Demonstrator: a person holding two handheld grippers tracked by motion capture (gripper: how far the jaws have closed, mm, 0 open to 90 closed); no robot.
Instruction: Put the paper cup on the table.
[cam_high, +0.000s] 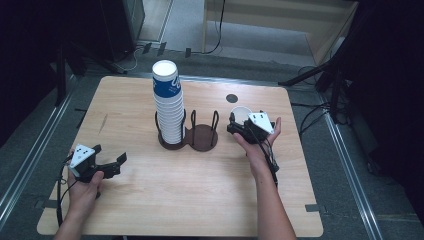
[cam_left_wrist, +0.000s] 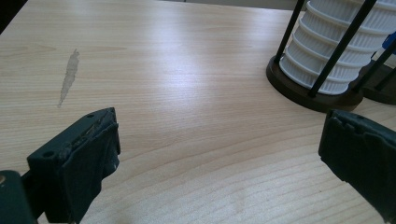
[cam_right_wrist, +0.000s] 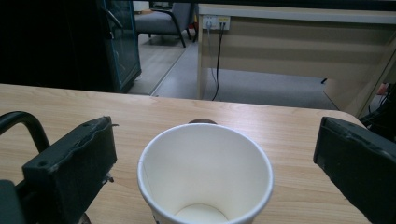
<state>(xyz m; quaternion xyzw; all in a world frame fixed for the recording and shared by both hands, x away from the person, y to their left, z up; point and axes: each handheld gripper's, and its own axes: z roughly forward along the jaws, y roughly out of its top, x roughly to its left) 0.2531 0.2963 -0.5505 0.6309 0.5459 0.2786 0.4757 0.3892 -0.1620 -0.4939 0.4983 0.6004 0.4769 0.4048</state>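
Now: cup between open jaws

Right gripper (cam_high: 239, 123) straddles a lone white cup (cam_right_wrist: 205, 175) standing upright on the table (cam_high: 200, 195), jaws wide, not touching. Left gripper (cam_high: 110, 159) rests near the front-left, jaws apart, empty. Stacked cups (cam_high: 168, 102) fill the holder (cam_high: 200, 137)

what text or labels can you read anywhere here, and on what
No text can be read for sure.
Top cup of the stack: white lettering on its blue band, too blurred to read.
Lone cup between the right gripper's open jaws: plain white inside, no print seen.
Grey plates on the grippers: dark dots, no words.
Wall sockets: too small to tell any marking.
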